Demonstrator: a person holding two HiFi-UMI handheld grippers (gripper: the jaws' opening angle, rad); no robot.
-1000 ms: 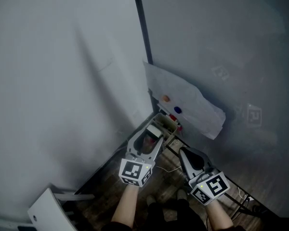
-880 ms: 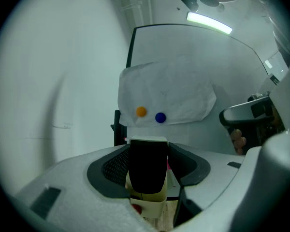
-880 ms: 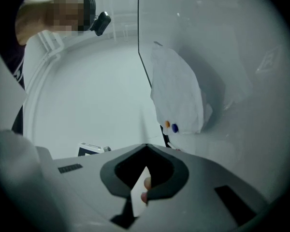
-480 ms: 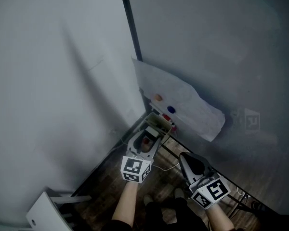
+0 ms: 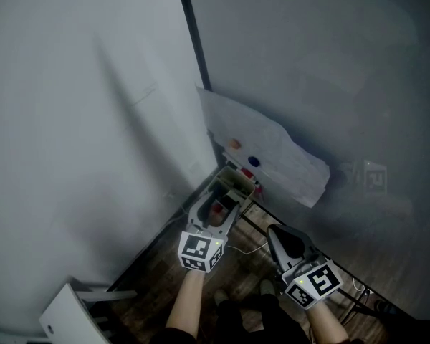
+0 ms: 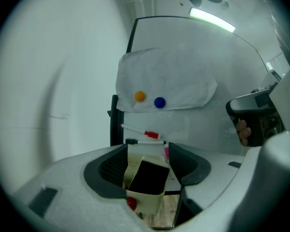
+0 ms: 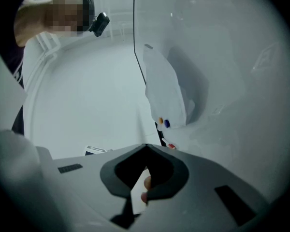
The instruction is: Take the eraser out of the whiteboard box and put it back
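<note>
A beige whiteboard box point(image 6: 144, 197) hangs at the board's lower edge, with the black eraser point(image 6: 147, 176) lying tilted inside it. My left gripper point(image 6: 147, 151) is open, its jaws standing on either side of the box and eraser, and no pad visibly presses on them. The head view shows the same gripper point(image 5: 226, 196) right at the box point(image 5: 241, 182). My right gripper point(image 5: 272, 228) hangs lower right of the box, apart from it; its jaws point(image 7: 146, 148) meet at the tips with nothing between them.
A paper sheet point(image 6: 169, 76) is pinned to the whiteboard by an orange magnet point(image 6: 139, 96) and a blue magnet point(image 6: 159, 102). A red-capped marker point(image 6: 141, 131) and a black marker point(image 6: 145, 141) lie behind the box. A white wall stands left, a white chair point(image 5: 68, 314) lower left.
My left gripper has sunk a little at the box, jaws staying wide. The right gripper has dropped slightly. The eraser has stayed in the box.
</note>
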